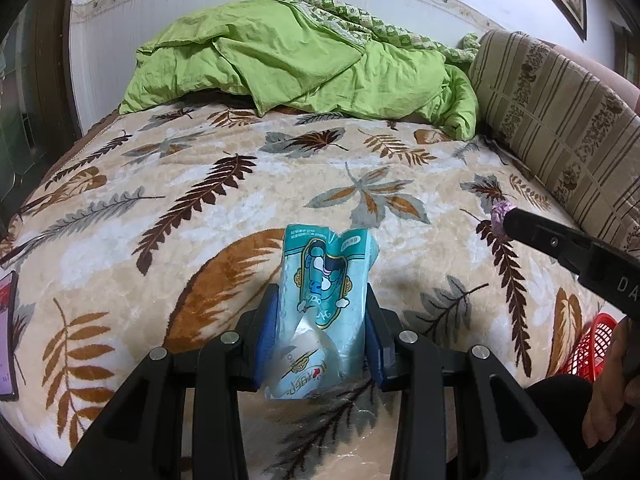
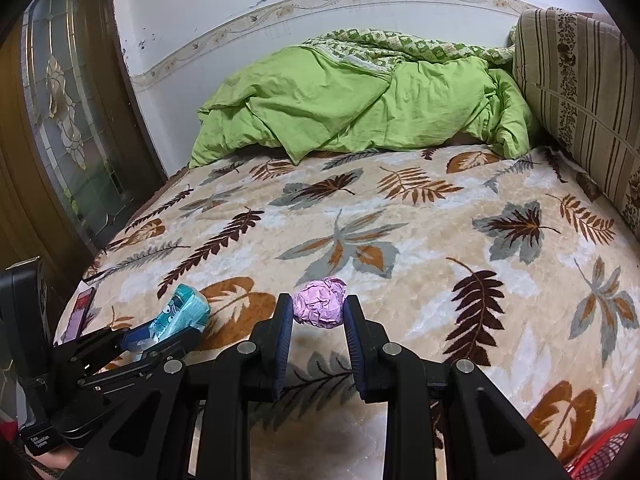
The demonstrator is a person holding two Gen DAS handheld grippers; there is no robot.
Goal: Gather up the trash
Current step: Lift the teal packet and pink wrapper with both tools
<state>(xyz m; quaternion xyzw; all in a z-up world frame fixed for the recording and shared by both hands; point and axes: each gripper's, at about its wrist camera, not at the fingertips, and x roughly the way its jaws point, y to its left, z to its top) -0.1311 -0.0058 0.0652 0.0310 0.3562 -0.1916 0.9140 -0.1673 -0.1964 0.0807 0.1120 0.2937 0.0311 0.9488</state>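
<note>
My left gripper point(image 1: 322, 300) is shut on a teal snack wrapper point(image 1: 324, 292) with a cartoon print, held above the leaf-patterned blanket point(image 1: 200, 208); the wrapper stands up between the blue pads. In the right wrist view the same wrapper point(image 2: 182, 312) and the left gripper point(image 2: 160, 336) show at lower left. My right gripper point(image 2: 318, 304) is shut on a crumpled pink paper ball point(image 2: 320, 302), pinched at the fingertips just over the blanket point(image 2: 400, 232). From the left wrist view that ball point(image 1: 501, 213) peeks out at the tip of the right gripper's black fingers point(image 1: 532, 232).
A red mesh basket point(image 1: 592, 352) sits at the bed's near right edge, also seen as a red basket point(image 2: 608, 456). A green duvet point(image 1: 300, 60) is heaped at the far end and a striped cushion point(image 1: 560, 120) lines the right. A phone point(image 2: 80, 312) lies at the left edge.
</note>
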